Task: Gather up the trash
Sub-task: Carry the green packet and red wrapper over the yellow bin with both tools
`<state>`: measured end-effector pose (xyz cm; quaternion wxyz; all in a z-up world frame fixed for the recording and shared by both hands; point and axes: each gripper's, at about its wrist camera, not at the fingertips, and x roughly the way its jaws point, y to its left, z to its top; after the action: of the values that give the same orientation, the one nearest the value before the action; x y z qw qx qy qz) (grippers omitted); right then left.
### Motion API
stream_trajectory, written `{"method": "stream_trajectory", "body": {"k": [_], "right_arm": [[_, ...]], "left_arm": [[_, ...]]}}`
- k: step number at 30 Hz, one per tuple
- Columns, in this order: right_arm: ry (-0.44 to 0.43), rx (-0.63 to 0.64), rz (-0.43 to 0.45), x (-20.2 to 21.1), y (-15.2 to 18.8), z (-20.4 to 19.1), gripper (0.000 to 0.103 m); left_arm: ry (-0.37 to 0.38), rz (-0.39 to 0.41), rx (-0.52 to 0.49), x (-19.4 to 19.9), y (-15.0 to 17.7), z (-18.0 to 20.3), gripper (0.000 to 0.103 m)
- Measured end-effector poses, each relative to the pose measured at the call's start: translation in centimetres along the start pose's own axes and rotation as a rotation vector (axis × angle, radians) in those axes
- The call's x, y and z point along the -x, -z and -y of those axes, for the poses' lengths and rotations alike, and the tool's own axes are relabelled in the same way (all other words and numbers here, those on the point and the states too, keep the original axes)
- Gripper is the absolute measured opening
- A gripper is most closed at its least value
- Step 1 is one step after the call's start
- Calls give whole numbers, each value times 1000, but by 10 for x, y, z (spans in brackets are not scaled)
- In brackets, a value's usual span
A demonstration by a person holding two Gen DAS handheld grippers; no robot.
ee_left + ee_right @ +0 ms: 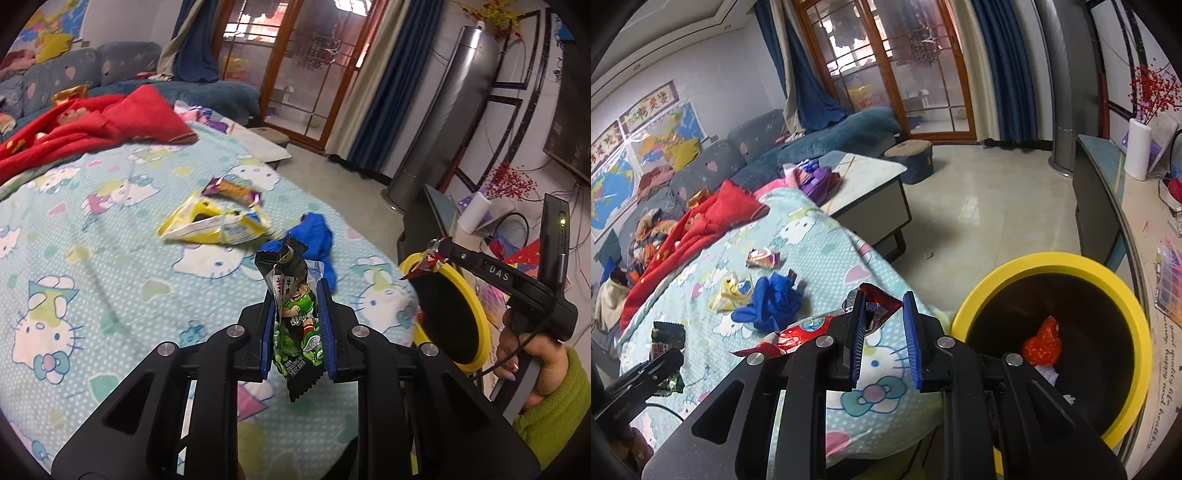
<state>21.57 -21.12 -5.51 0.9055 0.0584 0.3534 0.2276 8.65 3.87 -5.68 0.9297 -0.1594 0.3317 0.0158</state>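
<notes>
Pinching a green wrapper (295, 321) upright between its blue pads, the left hand-held gripper (295, 306) hangs above the bed (110, 258) near its right edge. The right hand-held gripper (884, 314) grips a red wrapper (798, 334) that trails off to its left, just above the bed's edge and beside a yellow-rimmed bin (1052, 264). The bin stands on the floor against that edge, with orange trash (1043, 343) inside. Farther along the bed lie a blue glove (314, 236), a yellow wrapper (214, 225) and a purple wrapper (232, 190), then a red blanket (92, 125).
</notes>
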Motion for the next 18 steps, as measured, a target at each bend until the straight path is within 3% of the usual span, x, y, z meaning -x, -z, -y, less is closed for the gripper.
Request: {"method": "stream_trajectory", "body": {"k": [18], "right_arm": [[97,-125,112,32,-12,66,19]], "left_arm": [[88,4,-92,-12,-12,57,15]]}}
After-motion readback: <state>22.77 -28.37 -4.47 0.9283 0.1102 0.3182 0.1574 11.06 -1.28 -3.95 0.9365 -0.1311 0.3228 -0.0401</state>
